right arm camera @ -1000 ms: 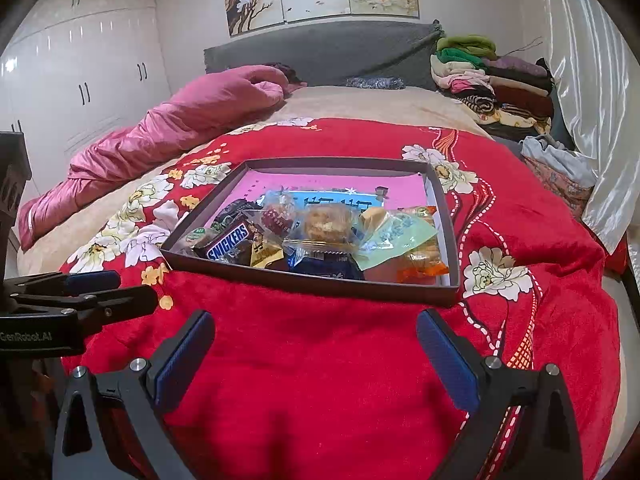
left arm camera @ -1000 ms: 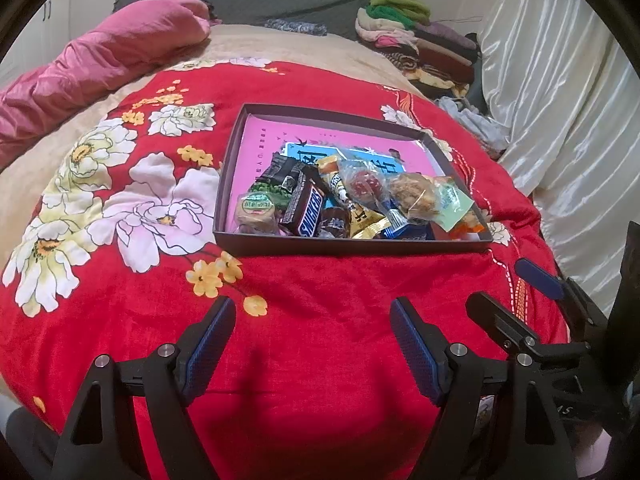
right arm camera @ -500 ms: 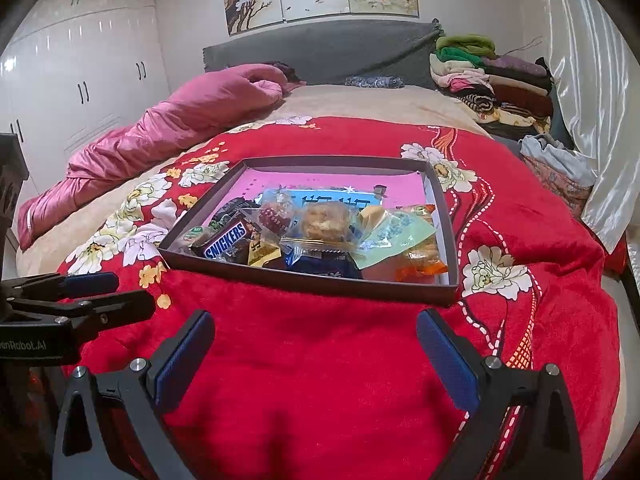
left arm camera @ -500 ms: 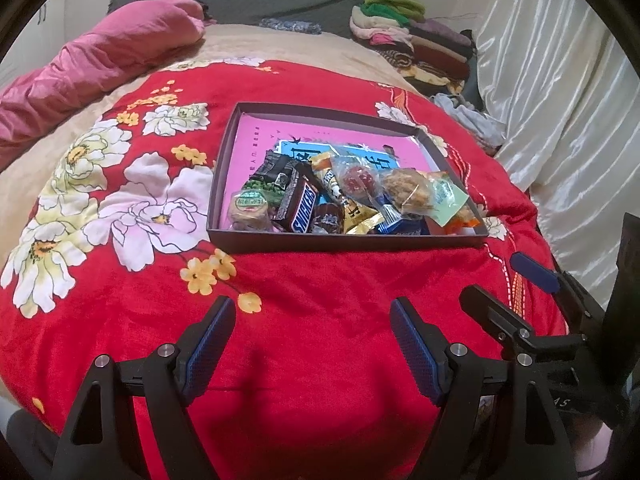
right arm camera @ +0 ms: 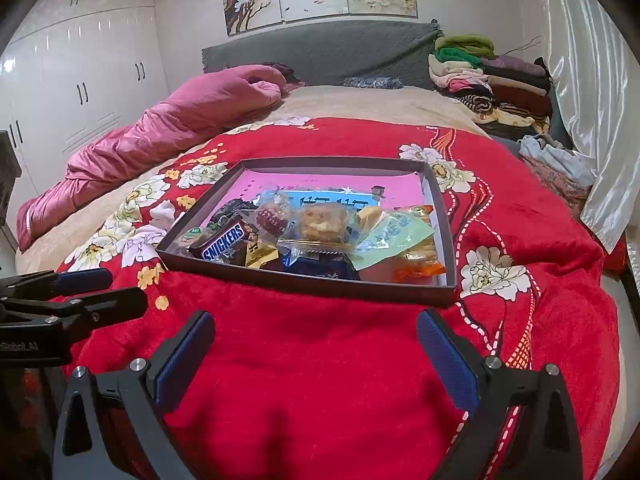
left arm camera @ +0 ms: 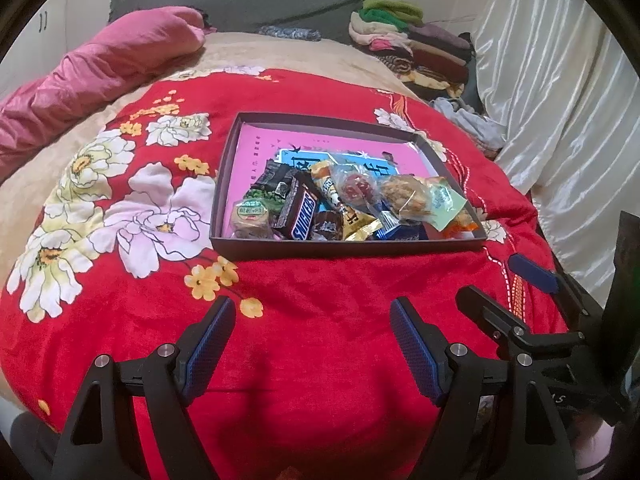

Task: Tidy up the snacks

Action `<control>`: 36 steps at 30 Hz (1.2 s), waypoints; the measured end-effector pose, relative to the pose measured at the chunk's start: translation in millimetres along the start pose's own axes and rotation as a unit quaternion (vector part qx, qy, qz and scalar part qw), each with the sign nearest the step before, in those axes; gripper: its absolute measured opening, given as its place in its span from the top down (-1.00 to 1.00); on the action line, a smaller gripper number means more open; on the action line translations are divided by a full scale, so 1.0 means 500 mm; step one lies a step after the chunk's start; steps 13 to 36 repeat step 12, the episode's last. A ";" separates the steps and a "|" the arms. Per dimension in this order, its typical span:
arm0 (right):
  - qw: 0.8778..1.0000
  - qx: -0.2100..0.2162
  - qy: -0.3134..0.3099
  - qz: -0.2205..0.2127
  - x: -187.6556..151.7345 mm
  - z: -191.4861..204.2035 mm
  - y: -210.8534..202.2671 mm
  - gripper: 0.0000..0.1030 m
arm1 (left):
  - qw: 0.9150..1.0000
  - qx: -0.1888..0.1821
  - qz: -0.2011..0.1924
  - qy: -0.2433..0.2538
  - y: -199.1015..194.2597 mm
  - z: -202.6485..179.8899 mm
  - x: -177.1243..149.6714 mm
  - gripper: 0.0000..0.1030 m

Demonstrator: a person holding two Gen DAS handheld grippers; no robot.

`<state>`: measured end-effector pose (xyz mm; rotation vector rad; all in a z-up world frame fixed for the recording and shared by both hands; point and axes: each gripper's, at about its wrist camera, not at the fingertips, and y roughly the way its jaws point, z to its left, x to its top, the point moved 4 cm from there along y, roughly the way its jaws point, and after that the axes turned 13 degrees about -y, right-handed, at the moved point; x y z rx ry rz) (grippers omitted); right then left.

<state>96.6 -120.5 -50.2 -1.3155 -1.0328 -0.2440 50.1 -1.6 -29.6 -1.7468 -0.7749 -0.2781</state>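
Box (left arm camera: 280, 250) sits on my red blanket (left arm camera: 320, 320), snacks (left arm camera: 344, 208) heaped at its near end: Snickers (left arm camera: 302, 214), cookie (right arm camera: 322, 222), wrapped sweets. Left tongs (left arm camera: 312, 344) and right tongs (right arm camera: 316, 356) wide, empty, short of it.

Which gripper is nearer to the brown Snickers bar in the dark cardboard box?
Left. The left gripper hovers open almost directly before the Snickers bar, short of the box. The right gripper, also open, sits further toward the box's other end.
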 end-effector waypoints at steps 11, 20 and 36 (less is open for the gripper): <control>1.000 -0.006 0.008 -0.001 -0.002 -0.016 0.001 -0.98 | 1.000 0.012 0.010 -0.005 0.010 0.000 -0.006 -0.57; 1.000 -0.009 0.010 -0.001 -0.002 -0.020 0.002 -0.98 | 1.000 0.013 0.010 -0.006 0.013 0.002 -0.006 -0.57; 1.000 -0.009 0.010 -0.001 -0.002 -0.020 0.002 -0.98 | 1.000 0.013 0.010 -0.006 0.013 0.002 -0.006 -0.57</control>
